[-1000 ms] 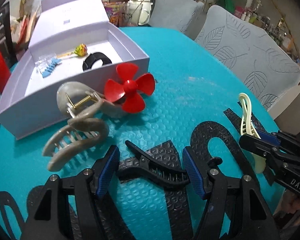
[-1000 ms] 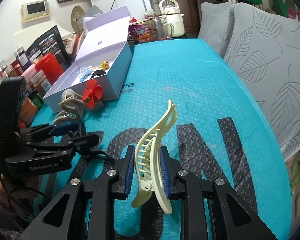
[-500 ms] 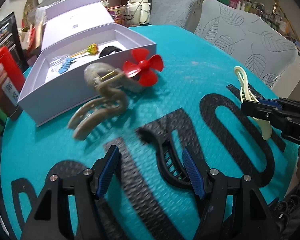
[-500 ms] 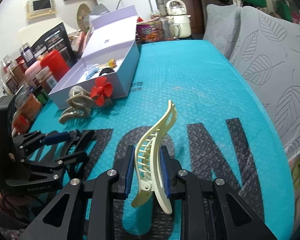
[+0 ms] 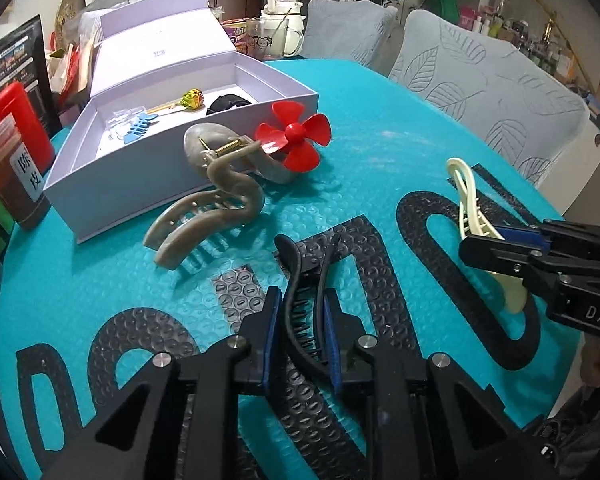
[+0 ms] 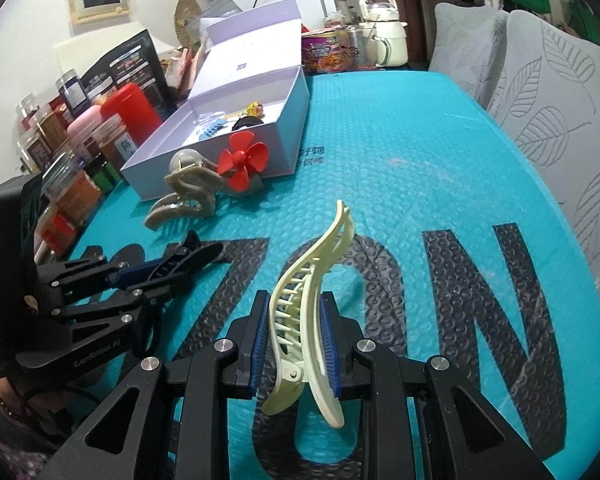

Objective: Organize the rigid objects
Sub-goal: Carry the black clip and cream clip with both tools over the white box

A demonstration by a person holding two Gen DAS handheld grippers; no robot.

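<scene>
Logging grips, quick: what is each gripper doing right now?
Left gripper: just closed on the black plastic hair clip.
Right gripper: shut on the cream plastic hair clip.

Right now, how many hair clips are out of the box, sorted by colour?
Black hair clip: 1
Cream hair clip: 1
Grey-brown hair clip: 1
Total: 3

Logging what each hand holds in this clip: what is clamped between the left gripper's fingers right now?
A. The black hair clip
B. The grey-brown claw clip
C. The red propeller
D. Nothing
A: in the left wrist view the left gripper has just closed, its blue pads pressing on the black hair clip, while the red propeller and grey-brown claw clip lie untouched by the box.
</scene>
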